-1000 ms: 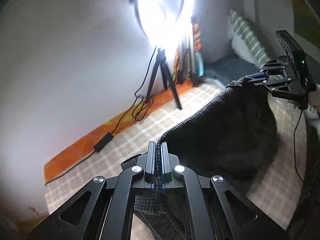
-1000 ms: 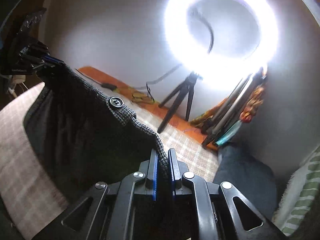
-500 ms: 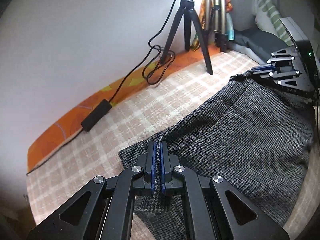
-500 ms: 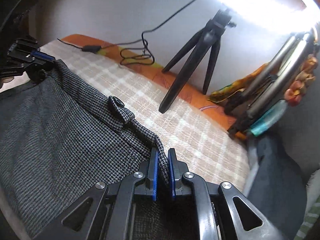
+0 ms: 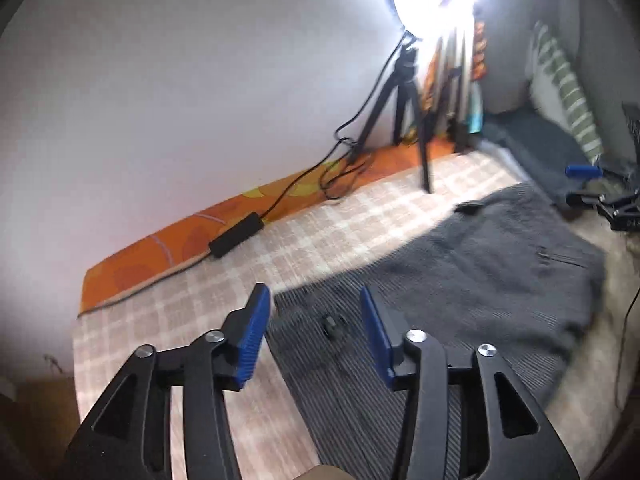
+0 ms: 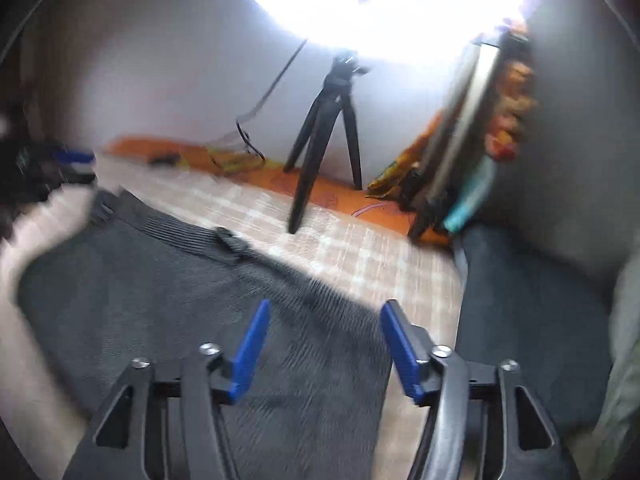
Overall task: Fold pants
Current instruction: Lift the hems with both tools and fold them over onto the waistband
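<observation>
- While both views are blurred, you can see the pants [image 5: 460, 280] lying flat on the checked sheet [image 5: 320, 240], waistband toward the far side.
- Your left gripper [image 5: 316, 320] has its 2 blue pads [image 5: 252, 332] spread wide with nothing between them; it sits above the near left corner of the pants, without touching the cloth as far as the blur lets you tell.
- Your right gripper [image 6: 324, 336] is also spread wide and holds nothing; the pants [image 6: 180, 300] lie under it and run off to its left.
- From the left view, the right gripper [image 5: 608, 196] shows at the far right edge, just beyond the right end of the waistband.
- A button [image 5: 332, 322] lies on the cloth between the left pads.
- A tripod [image 5: 408, 120] stands on the far side of the sheet under a ring light [image 6: 380, 0].
- A black adapter [image 5: 236, 236] and its cable rest on the orange strip [image 5: 168, 248] by the wall.
</observation>
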### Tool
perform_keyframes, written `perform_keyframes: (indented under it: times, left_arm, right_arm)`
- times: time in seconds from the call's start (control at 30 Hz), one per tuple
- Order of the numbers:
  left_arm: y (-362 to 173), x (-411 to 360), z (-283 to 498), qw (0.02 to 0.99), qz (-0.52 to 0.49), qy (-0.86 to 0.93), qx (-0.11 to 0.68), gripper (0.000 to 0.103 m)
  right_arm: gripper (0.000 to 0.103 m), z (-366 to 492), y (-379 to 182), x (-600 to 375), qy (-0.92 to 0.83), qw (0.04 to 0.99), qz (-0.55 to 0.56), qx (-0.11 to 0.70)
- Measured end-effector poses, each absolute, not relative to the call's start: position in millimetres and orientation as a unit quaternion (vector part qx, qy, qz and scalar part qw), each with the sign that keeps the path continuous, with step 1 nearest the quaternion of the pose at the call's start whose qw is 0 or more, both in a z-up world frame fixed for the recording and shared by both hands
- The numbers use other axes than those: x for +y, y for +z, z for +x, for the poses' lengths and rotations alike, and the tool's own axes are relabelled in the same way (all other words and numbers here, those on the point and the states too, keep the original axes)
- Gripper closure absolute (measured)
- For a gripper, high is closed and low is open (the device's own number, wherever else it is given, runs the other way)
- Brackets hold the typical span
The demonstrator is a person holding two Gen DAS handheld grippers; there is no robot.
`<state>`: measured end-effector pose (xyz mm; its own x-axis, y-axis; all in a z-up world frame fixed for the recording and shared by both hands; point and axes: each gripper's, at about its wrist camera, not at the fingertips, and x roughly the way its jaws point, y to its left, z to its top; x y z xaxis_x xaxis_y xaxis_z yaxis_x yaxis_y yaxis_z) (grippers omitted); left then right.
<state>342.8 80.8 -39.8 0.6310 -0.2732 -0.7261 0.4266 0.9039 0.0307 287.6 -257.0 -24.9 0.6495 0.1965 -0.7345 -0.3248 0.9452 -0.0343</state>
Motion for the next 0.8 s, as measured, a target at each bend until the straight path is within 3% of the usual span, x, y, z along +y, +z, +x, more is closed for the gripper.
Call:
perform_keyframes:
  times: [0.13,0.3,0.8]
  left_arm:
    - [-34.0,97.2,295.3,0.896,0.067,-0.216,0.381,0.045]
    - [-47.6,116.5,242.4,0.888,0.012,-0.226,0.4,0.038]
    - [-116.8,114.8,224.1,0.851,-0.002,-0.234,0.47,0.038]
  right_arm:
    - [0.03,223.3,-31.2,-274.0,0.162,0.899,-0.012,0.407]
    - [0.029,175.6,-70.6,-280.1,0.185,0.872,0.068,0.447]
    - [0.026,205.0,-119.6,-247.8,0.224,0.859,0.116,0.445]
